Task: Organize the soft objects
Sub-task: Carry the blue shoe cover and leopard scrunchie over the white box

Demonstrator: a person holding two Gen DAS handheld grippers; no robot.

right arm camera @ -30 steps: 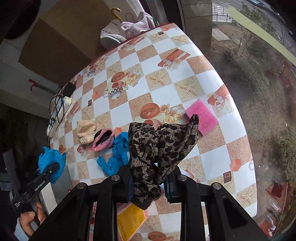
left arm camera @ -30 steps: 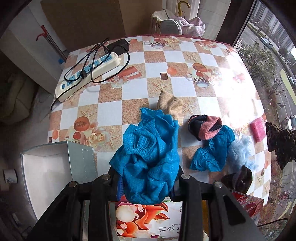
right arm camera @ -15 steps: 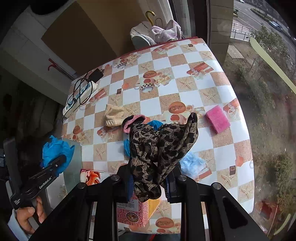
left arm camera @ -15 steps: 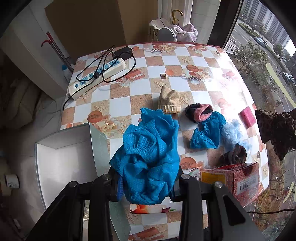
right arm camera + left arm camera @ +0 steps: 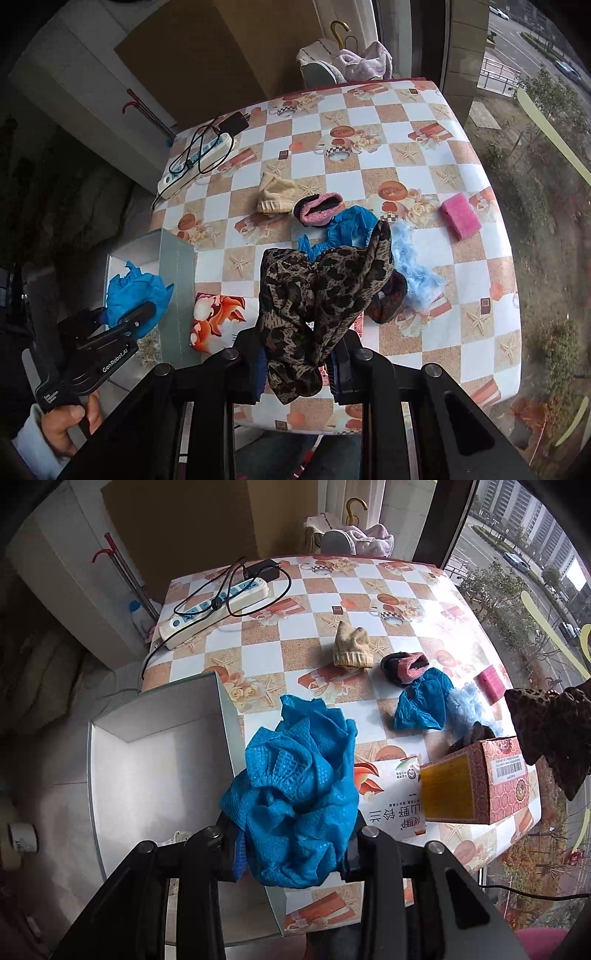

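The blue mesh cloth (image 5: 295,794) hangs bunched between the jaws of the left gripper (image 5: 293,843), which is clamped on it, and it now sits high above the near edge of the table, right beside the open grey box (image 5: 147,760); a second ago it was low over the middle of the checked tablecloth (image 5: 369,598), so the hand has pulled back and up toward the box, whose white inside now fills far more of the left wrist view. In the right wrist view the same cloth (image 5: 135,291) shows just over the box's (image 5: 177,295) side wall, so the drop looks close, though the cloth has not been let go yet. The right gripper (image 5: 301,365) is closed on a leopard-print cloth (image 5: 317,302), and it too has risen and drawn back, with the whole table now visible below it. Left on the table are a beige knit hat (image 5: 351,648), a pink and black sock (image 5: 404,666), a second blue cloth (image 5: 423,703), a pale blue fluffy piece (image 5: 467,705), a dark item (image 5: 388,299) just beside it and a pink sponge (image 5: 460,214) well apart. A red carton (image 5: 476,782) and a printed packet (image 5: 388,794) lie near the front edge, and a power strip (image 5: 214,613) with its cable sits at the far corner. I judge the sorting barely begun, with most soft things still waiting
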